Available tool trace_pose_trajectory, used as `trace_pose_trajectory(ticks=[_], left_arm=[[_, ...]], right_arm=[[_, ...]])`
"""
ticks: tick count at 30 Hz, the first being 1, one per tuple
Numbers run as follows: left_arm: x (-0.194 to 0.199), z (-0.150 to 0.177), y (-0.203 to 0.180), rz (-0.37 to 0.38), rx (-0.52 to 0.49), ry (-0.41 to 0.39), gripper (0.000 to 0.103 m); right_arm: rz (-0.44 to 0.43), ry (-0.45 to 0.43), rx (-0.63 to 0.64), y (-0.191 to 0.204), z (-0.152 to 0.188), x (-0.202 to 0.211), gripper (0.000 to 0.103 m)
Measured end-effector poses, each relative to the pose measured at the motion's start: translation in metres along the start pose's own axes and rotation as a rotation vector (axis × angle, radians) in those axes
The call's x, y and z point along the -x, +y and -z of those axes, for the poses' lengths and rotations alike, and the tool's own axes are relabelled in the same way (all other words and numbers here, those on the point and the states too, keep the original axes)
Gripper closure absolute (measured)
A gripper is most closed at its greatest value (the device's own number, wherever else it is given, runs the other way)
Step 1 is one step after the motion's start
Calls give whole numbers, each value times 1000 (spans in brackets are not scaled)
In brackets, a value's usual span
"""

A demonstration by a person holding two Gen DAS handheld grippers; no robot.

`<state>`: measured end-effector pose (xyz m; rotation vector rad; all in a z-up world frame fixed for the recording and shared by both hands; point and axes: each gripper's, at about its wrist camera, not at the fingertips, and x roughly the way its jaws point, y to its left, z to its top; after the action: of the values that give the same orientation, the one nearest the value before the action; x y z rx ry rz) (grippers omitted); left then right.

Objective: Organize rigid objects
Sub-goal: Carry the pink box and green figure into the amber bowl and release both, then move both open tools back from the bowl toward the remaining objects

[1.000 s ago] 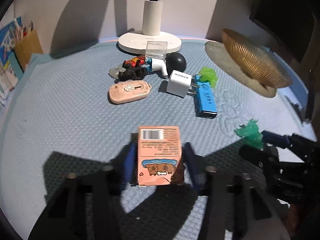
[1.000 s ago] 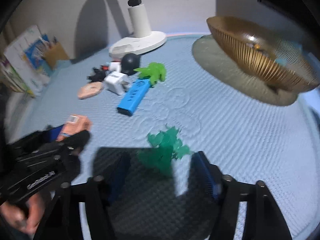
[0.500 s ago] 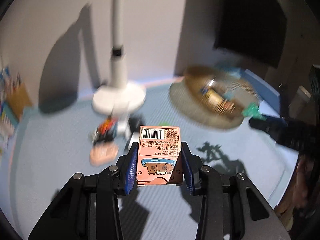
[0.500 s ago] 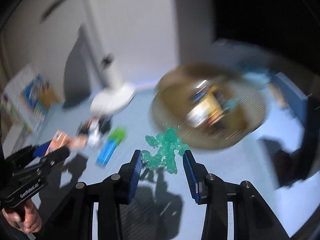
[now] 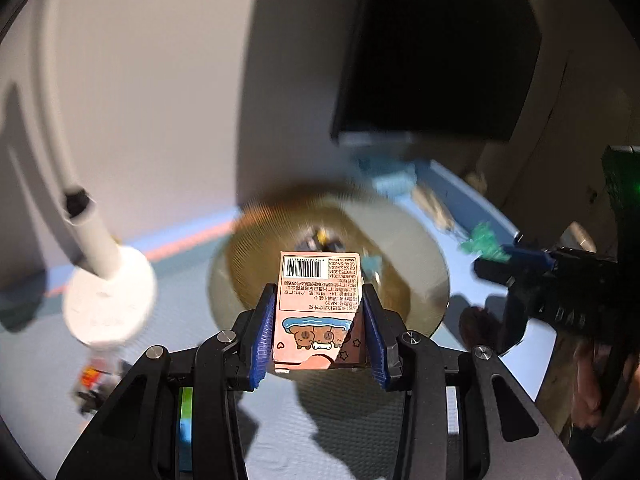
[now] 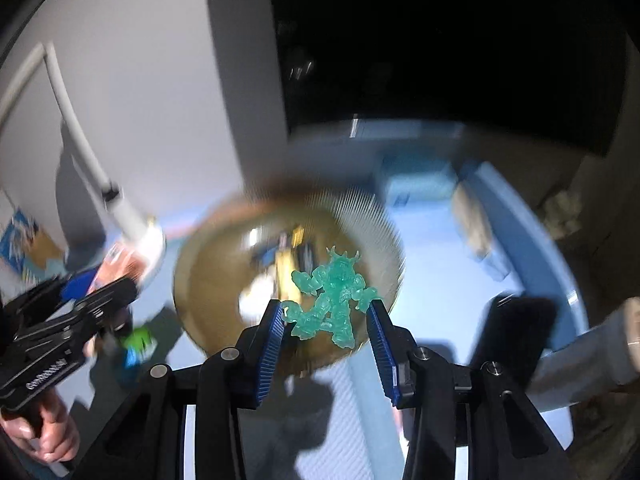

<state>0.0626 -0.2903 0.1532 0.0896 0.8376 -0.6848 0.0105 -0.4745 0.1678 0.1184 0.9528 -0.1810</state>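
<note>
The left gripper (image 5: 319, 330) has its jaws clamped on the flat sides of a pink carton (image 5: 318, 312), barcode end forward, carried above the worktop (image 5: 340, 412) just short of the gold bowl (image 5: 420, 256) at twelve o'clock. The right gripper (image 6: 326, 340) pinches a translucent green figure (image 6: 332, 300) by its limbs, hanging over the same bowl (image 6: 208, 280), which already holds blurred items. Both loads are presumably poised this way to drop cleanly inside. The lamp base (image 5: 108, 300) sits at nine o'clock.
</note>
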Motion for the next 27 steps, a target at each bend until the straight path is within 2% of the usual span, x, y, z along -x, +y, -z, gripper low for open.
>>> trace_pose_trajectory(ticks=[3,5,11,15,17,18,19,21,27], left_arm=[[-32,4,-6,-44,2,78,66],[-43,5,-6,-42,16,101,66],[-54,3,-7,-76,3,107,66],[-54,0,-9,-68,3,104,65],[-49,-1,-7,-55,13,87,47],[-46,-2,-6,-55,22,70,26],[-38,-2,-3,-61,36,39,17],[-17,-3,5,-63,53,-28,17],[40,10,49,-70,154,-93,17]], right_arm=[[14,81,46,0,11,-28,61],[1,109,54,-1,16,-37,61],[19,167,39,-7,11,-59,61],[22,187,24,-10,11,-65,58],[51,170,6,-14,10,-66,43],[66,151,-8,-16,10,-64,42],[76,132,-19,-17,10,-60,42],[69,95,-27,-17,12,-47,42],[25,30,-42,-3,17,-15,42]])
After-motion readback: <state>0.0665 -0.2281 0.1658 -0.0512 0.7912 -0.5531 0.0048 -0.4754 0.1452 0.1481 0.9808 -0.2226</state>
